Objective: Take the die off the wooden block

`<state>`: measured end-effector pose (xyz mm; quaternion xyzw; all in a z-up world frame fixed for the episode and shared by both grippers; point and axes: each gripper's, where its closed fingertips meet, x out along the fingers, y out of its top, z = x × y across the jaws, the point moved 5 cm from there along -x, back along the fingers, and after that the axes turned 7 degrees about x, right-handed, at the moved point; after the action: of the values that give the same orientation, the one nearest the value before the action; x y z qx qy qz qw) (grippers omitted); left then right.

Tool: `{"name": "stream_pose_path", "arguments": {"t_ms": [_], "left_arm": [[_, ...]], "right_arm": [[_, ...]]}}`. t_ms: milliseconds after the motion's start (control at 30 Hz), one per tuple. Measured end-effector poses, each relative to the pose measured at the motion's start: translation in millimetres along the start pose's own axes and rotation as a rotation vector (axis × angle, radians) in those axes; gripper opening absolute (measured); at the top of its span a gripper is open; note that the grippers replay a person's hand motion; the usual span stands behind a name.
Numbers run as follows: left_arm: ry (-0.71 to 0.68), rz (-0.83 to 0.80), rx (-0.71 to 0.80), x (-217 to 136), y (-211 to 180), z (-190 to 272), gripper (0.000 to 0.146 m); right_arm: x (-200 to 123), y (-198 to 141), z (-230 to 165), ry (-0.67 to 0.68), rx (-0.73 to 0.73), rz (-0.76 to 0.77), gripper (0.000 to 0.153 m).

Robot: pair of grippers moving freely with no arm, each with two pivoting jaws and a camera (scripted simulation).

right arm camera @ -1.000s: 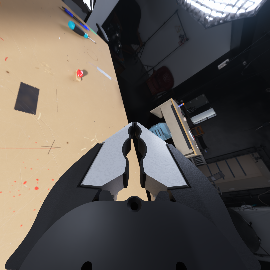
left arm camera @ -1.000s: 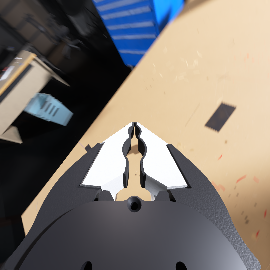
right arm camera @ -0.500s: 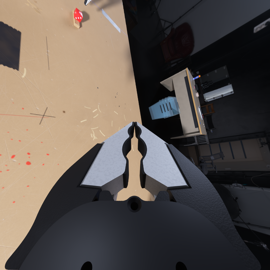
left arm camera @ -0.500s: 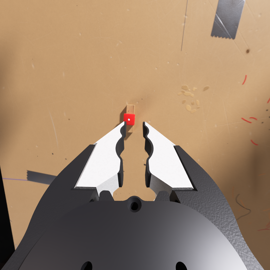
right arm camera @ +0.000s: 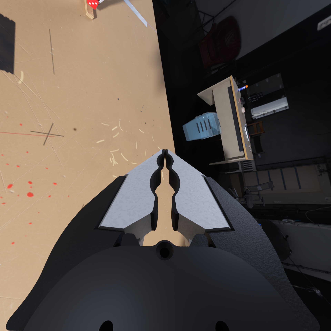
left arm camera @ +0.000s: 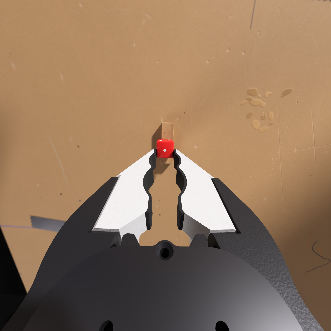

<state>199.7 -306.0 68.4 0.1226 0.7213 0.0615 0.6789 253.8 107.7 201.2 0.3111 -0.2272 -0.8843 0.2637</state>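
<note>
A small red die [left arm camera: 164, 148] sits over the near part of a narrow wooden block [left arm camera: 167, 130] that lies on the tan table. My left gripper [left arm camera: 164, 152] points down at it, with its two fingertips pressed against the die's left and right sides. I cannot tell if the die has left the block. In the right wrist view the die [right arm camera: 92, 3] and block [right arm camera: 89, 12] show at the top edge, far from my right gripper [right arm camera: 164, 151], which is shut and empty above the table's right edge.
A grey tape strip [left arm camera: 46, 223] lies near the table's left edge. In the right wrist view a dark patch [right arm camera: 6, 44] and a pale strip [right arm camera: 137, 15] lie on the table. Off the edge are a blue crate [right arm camera: 201, 126] and a desk [right arm camera: 231, 118].
My left gripper swung over the table, opened, came down to the die and closed onto its sides. My right gripper stayed shut and its view shifted slightly along the table edge.
</note>
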Motion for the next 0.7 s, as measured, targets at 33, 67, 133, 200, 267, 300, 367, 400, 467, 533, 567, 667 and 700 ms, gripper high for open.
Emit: {"name": "stream_pose_path", "arguments": {"t_ms": [33,67,133,200,267,300,367,400,467,533,567,667,700], "left_arm": [[0.019,-0.007,-0.008,-3,-1,0,0.018],[0.039,-0.009,-0.012,-8,-2,1,0.018],[0.066,-0.020,-0.036,-21,-5,6,0.018],[0.103,-0.033,-0.055,-39,-5,11,0.018],[0.151,-0.039,-0.056,-60,2,17,0.018],[0.172,-0.042,-0.057,-72,8,20,0.018],[0.225,-0.044,-0.038,-95,27,28,0.018],[0.252,-0.042,-0.025,-105,39,32,0.018],[0.292,-0.022,0.009,-121,73,42,0.018],[0.313,0.046,0.037,-121,117,55,0.018],[0.312,0.092,0.042,-114,141,63,0.018],[0.291,0.209,0.021,-67,204,85,0.018],[0.279,0.231,0.016,-48,219,92,0.018]], "right_arm": [[-1,0,1,-0.003,0.001,0.001,0.000],[-2,0,2,-0.006,0.003,0.004,0.000],[-6,1,4,-0.012,0.010,0.021,0.000],[-11,4,6,-0.020,0.014,0.038,0.000],[-16,7,9,-0.029,0.015,0.056,0.000],[-19,9,9,-0.033,0.015,0.066,0.000],[-25,13,11,-0.043,0.011,0.083,0.000],[-28,16,12,-0.050,0.006,0.092,0.000],[-35,23,12,-0.061,-0.006,0.116,0.000],[-41,31,10,-0.061,-0.016,0.144,0.000],[-43,35,9,-0.059,-0.022,0.157,0.000],[-49,46,4,-0.046,-0.048,0.185,0.000],[-51,49,3,-0.046,-0.059,0.189,0.000]]}}
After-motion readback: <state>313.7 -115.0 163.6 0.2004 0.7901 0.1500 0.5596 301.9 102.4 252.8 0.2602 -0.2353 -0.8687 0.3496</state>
